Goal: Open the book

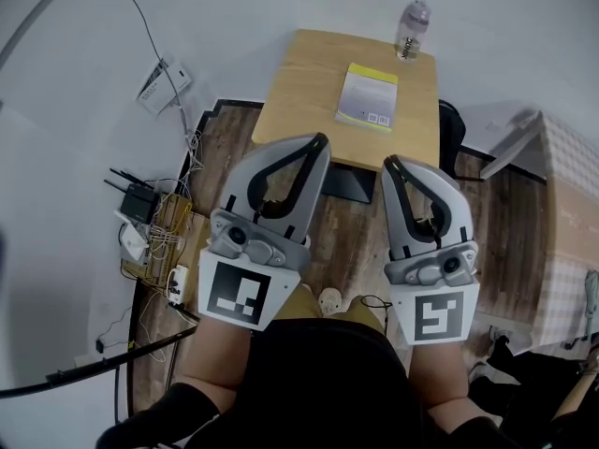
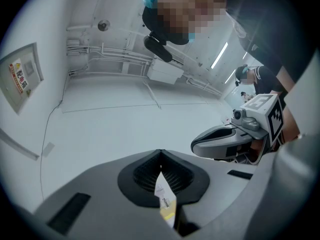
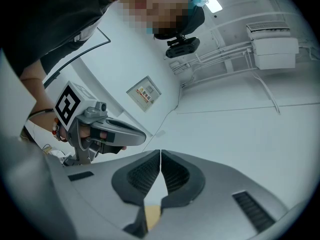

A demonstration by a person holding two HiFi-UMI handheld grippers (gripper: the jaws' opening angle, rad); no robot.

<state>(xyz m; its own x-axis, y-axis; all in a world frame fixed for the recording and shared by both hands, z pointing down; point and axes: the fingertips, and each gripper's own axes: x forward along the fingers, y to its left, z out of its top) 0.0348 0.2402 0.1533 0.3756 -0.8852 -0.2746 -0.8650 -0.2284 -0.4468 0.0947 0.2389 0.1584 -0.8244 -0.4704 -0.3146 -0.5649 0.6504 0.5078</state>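
Note:
The book (image 1: 367,96) lies closed, pale yellow cover up, on a small wooden table (image 1: 299,92) at the top of the head view. Both grippers are held side by side before the person's body, short of the table's near edge and tilted a little upward. The left gripper (image 1: 321,140) (image 2: 160,152) has its jaw tips pressed together with nothing between them. The right gripper (image 1: 389,161) (image 3: 160,152) is likewise shut and empty. Each gripper view looks at white wall and ceiling, with the other gripper off to the side; only a sliver of the book shows low between the left jaws.
A clear water bottle (image 1: 412,28) stands at the table's far right corner. A dark chair (image 1: 344,185) sits under the table's near edge. A router with tangled cables (image 1: 142,202) lies on the floor at left, and a checked-cloth table (image 1: 571,241) stands at right.

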